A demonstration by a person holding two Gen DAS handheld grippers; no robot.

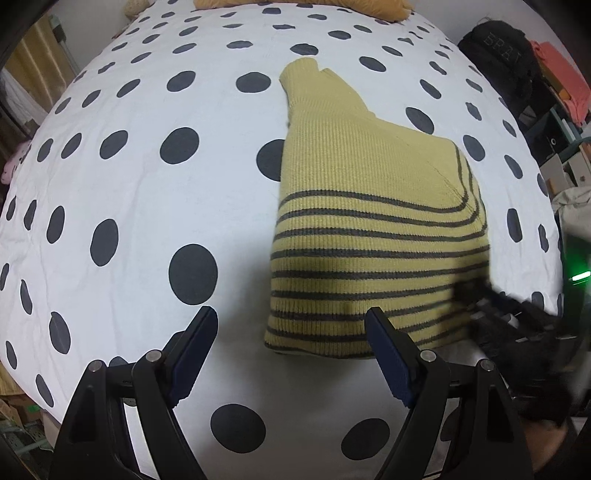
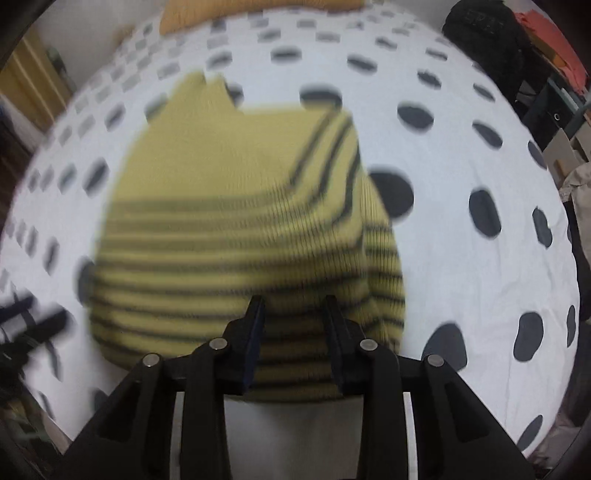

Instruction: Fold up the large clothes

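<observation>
From the left wrist, the left gripper (image 1: 291, 317) hung over the bed (image 1: 129, 184), jaws wide apart and nothing between them. Under its left finger lay only the spotted white sheet; its right fingertip (image 1: 376, 321) overlapped the near hem of the sweater (image 1: 369, 229). That sweater, yellow-green with dark stripes, lay folded on the bed right of centre, its collar pointing to the far side. At the lower right edge the right gripper (image 1: 517, 325) showed as a dark blur just beside the sweater's near right corner. A mustard pillow (image 1: 303, 7) sat at the far end of the bed.

From the right wrist, everything was smeared by motion. The right gripper (image 2: 293, 306) pointed down over the sweater (image 2: 236, 206) near its hem, jaws partly closed with a gap between them; whether they pinched any fabric could not be told. The left gripper (image 2: 26, 325) showed dimly at the left edge.
</observation>
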